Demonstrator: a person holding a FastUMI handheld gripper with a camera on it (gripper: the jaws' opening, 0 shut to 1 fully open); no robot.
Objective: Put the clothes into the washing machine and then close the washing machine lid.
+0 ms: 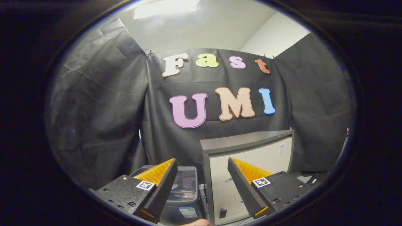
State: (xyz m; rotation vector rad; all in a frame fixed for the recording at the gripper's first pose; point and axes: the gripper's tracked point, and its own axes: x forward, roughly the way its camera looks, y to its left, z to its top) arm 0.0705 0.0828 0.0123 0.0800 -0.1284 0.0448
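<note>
My gripper [202, 164] is open, its two fingers spread wide with nothing between them. Beyond the left finger stands a small dark grey top-loading washing machine [185, 194], its tinted lid [186, 182] lying flat and shut. The fingers are held well above and in front of it.
A pale cabinet [251, 169] with a dark grey top stands right of the washer, beyond the right finger. Black cloth walls close the booth behind and on both sides. A fingertip of a person [198, 223] shows low between the fingers.
</note>
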